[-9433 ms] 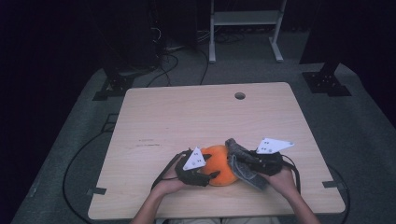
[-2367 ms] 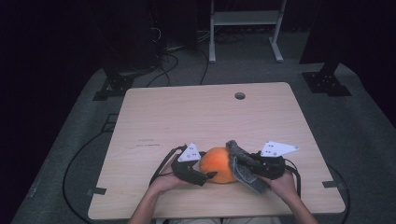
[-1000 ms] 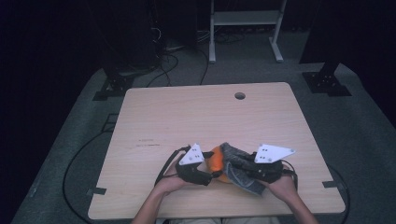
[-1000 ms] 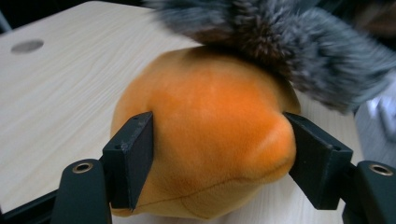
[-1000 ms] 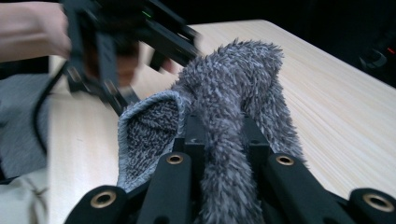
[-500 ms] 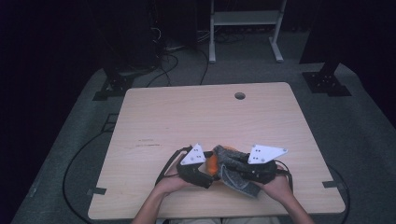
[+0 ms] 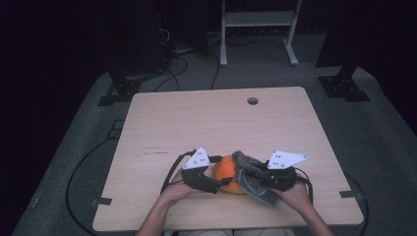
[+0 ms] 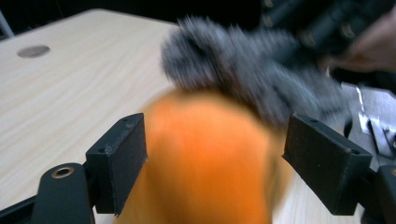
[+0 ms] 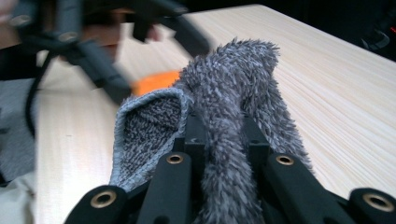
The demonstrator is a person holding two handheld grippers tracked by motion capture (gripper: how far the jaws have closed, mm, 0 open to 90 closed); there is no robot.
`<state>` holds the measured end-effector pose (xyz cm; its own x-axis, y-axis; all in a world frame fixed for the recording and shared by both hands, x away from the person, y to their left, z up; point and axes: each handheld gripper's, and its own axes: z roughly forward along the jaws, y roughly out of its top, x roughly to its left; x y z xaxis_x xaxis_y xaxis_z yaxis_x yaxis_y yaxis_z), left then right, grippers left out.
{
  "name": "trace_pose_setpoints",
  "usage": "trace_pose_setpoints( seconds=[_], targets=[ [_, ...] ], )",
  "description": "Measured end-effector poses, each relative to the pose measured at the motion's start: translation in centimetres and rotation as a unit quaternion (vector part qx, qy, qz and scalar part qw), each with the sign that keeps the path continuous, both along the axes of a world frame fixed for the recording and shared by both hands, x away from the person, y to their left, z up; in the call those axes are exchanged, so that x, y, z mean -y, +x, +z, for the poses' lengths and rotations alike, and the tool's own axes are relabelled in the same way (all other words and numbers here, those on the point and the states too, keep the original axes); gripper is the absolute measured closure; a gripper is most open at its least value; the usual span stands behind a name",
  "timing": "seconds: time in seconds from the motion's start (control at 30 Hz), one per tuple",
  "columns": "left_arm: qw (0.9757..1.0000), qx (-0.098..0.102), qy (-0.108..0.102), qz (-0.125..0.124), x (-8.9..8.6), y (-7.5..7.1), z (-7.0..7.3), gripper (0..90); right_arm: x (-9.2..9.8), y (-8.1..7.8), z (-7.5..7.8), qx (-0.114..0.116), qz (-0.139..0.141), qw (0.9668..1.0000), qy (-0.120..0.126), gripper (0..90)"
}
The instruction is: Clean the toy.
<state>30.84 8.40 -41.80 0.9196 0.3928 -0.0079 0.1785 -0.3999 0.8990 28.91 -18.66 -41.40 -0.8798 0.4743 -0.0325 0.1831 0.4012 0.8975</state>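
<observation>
Grey cloth (image 9: 224, 116) – pinched – seemingly on orange (image 8: 205, 154).

So there's a round, smooth orange ball (image 7: 227, 172) sitting near the front edge of the counter (image 7: 221, 123). A fuzzy grey cloth (image 7: 251, 176) is bunched up and draped against its right side, touching it, with one fold sticking up.

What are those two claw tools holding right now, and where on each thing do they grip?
The right gripper pinches a bunched fold of the grey fuzzy cloth. The left gripper straddles the orange ball; its left jaw touches, the right stands apart.
</observation>
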Motion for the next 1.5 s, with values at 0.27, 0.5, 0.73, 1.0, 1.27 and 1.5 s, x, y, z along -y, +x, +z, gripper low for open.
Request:
trace_pose_setpoints(
  seconds=[0.27,0.5,0.73,1.0,1.27,1.5],
  targets=[
    [0.9983,-0.036,0.046,0.003,-0.5,0.5,-1.4,23.3,1.8,0.7,-1.5,-0.021,-0.025,0.9994,0.003,76.6],
    [0.9965,-0.040,0.070,-0.023,-0.8,0.5,-0.7,19.1,2.4,0.4,-1.6,-0.030,-0.034,0.9990,-0.005,76.6],
    [0.9973,-0.046,0.057,0.006,-0.1,1.4,-1.0,5.7,2.3,0.2,-1.7,-0.031,-0.014,0.9994,-0.012,76.5],
    [0.9987,-0.011,0.049,-0.005,1.0,-0.1,-1.0,34.5,2.5,0.3,-1.5,-0.042,-0.021,0.9988,-0.013,76.6],
    [0.9962,0.052,0.065,0.024,1.8,0.1,-2.2,27.3,1.4,0.5,-0.5,-0.004,-0.031,0.9993,0.021,76.6],
    [0.9973,0.012,0.065,0.030,0.2,0.8,-2.6,25.9,2.2,1.5,-2.6,-0.023,-0.054,0.9978,0.031,76.6]
  ],
)
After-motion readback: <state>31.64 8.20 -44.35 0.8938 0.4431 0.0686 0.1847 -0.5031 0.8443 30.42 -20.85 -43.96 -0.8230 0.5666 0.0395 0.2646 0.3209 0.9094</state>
